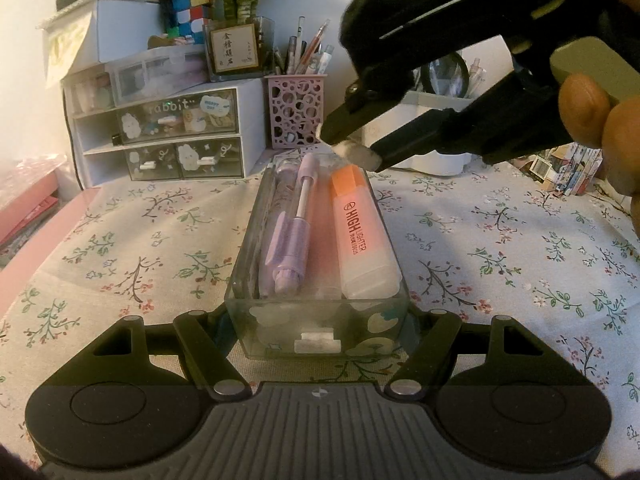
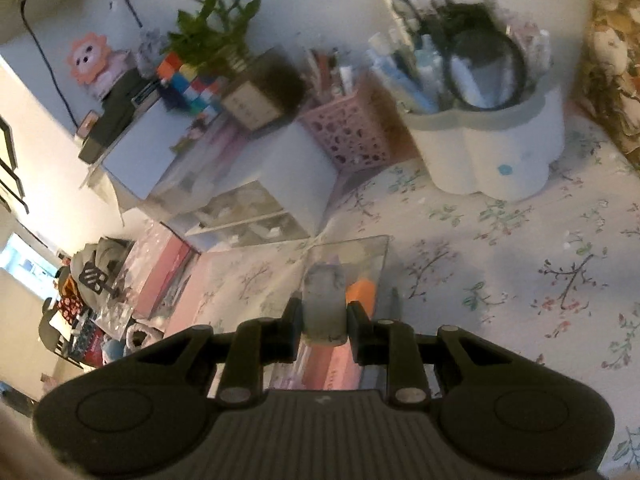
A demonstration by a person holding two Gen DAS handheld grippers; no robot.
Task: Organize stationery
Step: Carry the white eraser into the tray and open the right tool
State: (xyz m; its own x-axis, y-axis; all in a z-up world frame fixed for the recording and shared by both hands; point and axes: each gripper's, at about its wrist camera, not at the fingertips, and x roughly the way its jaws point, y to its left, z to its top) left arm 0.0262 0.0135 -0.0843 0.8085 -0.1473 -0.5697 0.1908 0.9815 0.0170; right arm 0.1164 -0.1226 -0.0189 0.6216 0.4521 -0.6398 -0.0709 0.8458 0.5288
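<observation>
Right gripper [image 1: 352, 148]: closed on a worn whitish eraser [image 2: 324, 304], long axis running forward between the fingers; reaches in from upper right, tilted down, tip above the tray's far end.
Right hand [image 1: 600, 120]: wrapped around the gripper body.
Left gripper [image 1: 318, 320]: fingers clamped on both sides of the near end of a clear drawer tray [image 1: 316, 320], angled downward.
Tray: on the floral tablecloth [image 1: 500, 248], long axis pointing away.
Orange highlighter [image 1: 362, 236]: lying lengthwise inside, right side, orange cap farthest.
Lilac pen [image 1: 294, 232]: lengthwise, left side.
Behind: pink perforated pen cup [image 1: 296, 110], white drawer unit [image 1: 168, 136].
</observation>
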